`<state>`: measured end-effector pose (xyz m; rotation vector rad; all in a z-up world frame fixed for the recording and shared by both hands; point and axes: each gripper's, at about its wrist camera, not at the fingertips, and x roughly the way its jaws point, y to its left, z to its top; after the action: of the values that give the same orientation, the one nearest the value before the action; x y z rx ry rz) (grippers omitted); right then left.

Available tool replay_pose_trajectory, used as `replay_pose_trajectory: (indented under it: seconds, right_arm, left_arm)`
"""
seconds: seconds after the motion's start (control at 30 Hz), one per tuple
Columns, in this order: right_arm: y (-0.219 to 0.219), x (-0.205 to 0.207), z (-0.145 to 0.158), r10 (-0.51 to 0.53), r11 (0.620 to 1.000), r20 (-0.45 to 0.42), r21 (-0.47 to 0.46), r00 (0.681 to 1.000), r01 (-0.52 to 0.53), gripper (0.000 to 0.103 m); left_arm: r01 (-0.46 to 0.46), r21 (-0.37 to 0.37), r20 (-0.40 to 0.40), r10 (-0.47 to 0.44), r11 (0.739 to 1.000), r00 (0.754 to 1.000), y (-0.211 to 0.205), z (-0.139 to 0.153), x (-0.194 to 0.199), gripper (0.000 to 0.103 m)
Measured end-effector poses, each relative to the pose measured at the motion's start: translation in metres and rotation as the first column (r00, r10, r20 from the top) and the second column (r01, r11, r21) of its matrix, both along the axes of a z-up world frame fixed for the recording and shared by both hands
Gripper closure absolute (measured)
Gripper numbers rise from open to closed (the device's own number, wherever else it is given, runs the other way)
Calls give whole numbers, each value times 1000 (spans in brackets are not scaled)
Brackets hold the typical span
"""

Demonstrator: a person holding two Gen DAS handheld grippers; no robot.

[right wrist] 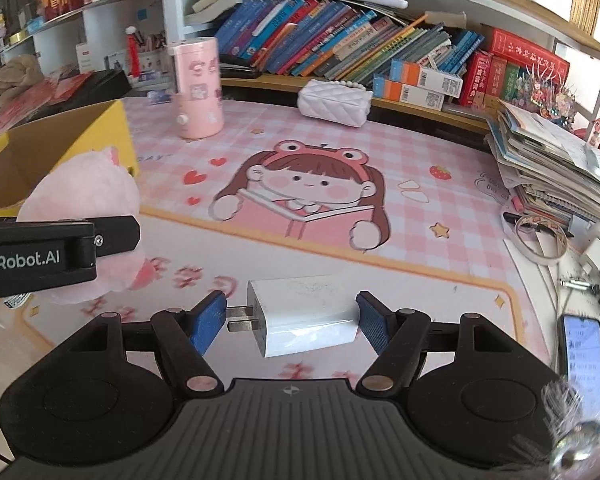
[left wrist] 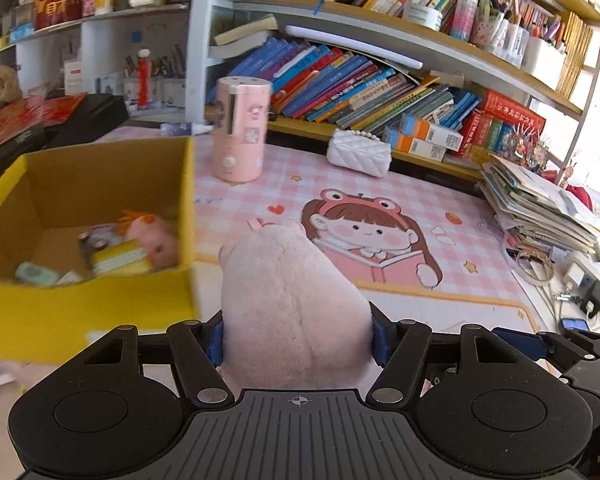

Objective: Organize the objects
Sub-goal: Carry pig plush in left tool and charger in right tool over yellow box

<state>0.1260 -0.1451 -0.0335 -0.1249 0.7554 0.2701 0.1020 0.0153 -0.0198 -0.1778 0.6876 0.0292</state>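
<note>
A pale pink plush toy [left wrist: 292, 292] fills the middle of the left wrist view, and my left gripper [left wrist: 298, 338] is shut on it, blue pads pressed into its sides. It hangs just right of an open yellow cardboard box [left wrist: 80, 320] holding a small pink plush, a yellow item and a mint one. In the right wrist view my right gripper [right wrist: 291, 322] is shut on a white charger plug [right wrist: 304, 316], with the prongs against the left pad. The same plush toy [right wrist: 80, 200] shows at the left in that view, beside the box [right wrist: 120, 128].
A pink cartoon desk mat [right wrist: 420, 240] covers the desk. A pink cylinder [left wrist: 242, 128] and a white quilted purse [left wrist: 358, 152] stand at the back below shelves of books. Stacked papers [left wrist: 540, 204], tape, cables and a phone [right wrist: 584, 360] crowd the right edge.
</note>
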Motion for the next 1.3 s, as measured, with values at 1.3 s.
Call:
replay_pose_trajectory:
  seconds: [1.3]
  right_arm:
    - [175,-155,4,220,975,-1,28,976,-220,34]
  left_arm:
    - [-228,4,9,228,974,974,161,5,-173,39]
